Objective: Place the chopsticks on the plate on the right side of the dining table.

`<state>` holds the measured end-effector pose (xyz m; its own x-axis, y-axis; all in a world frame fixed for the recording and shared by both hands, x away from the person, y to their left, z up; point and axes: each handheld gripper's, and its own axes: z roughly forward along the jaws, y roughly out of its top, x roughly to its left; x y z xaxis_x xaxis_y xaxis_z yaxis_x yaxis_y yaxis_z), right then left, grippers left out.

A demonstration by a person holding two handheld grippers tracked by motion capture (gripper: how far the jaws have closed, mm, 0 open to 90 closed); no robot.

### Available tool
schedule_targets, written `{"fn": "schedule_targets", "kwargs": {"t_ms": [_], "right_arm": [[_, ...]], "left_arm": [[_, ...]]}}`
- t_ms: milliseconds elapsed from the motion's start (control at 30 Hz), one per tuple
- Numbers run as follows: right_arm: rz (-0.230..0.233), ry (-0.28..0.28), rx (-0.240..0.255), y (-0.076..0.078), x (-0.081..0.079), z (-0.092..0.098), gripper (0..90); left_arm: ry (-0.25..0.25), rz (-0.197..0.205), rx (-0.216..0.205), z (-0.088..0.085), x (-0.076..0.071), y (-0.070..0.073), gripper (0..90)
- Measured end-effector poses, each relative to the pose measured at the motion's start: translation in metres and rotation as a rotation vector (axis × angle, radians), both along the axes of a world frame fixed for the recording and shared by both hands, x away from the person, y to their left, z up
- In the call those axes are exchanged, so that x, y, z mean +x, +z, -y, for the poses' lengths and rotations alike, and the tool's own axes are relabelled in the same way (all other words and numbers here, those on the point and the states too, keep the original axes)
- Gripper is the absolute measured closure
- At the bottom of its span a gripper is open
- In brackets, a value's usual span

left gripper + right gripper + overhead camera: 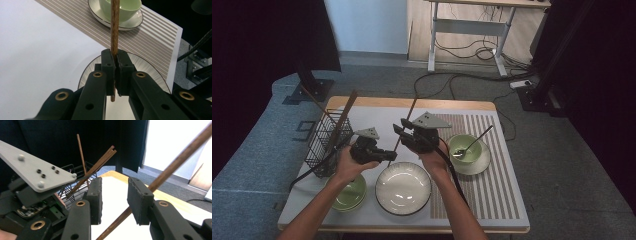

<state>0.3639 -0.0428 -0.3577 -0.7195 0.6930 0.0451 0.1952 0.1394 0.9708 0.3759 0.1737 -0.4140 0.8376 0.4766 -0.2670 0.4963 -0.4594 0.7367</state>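
Note:
A brown wooden chopstick rises slanted over the middle of the table. My left gripper is shut on its lower end, above the white plate. In the left gripper view the black jaws pinch the chopstick, and a short stub pokes out below them. My right gripper sits just right of it, higher up the stick. In the right gripper view its jaws stand apart, and the chopstick crosses the gap low down and runs behind the right pad. I cannot tell whether that pad touches it.
A black wire basket with several chopsticks stands at the table's left. A white plate lies front centre and stacked green bowls front left. A green bowl with a spoon sits on a saucer on the striped placemat.

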Motion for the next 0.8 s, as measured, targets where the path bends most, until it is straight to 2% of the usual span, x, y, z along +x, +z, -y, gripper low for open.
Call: {"fn": "schedule_targets", "kwargs": {"t_ms": [333,667,800], "right_arm": [[-0.012,-0.013,-0.038,-0.006,0.001,0.009,59.2],[-0.029,-0.026,-0.073,-0.016,0.003,0.019,54.2],[-0.024,-0.031,-0.090,-0.017,0.002,0.021,52.6]], "left_arm": [[-0.023,-0.019,0.024,-0.003,0.000,0.000,86.2],[-0.036,-0.033,0.030,-0.003,0.000,-0.001,86.2],[-0.040,-0.036,0.036,-0.003,0.000,-0.002,86.3]]}}
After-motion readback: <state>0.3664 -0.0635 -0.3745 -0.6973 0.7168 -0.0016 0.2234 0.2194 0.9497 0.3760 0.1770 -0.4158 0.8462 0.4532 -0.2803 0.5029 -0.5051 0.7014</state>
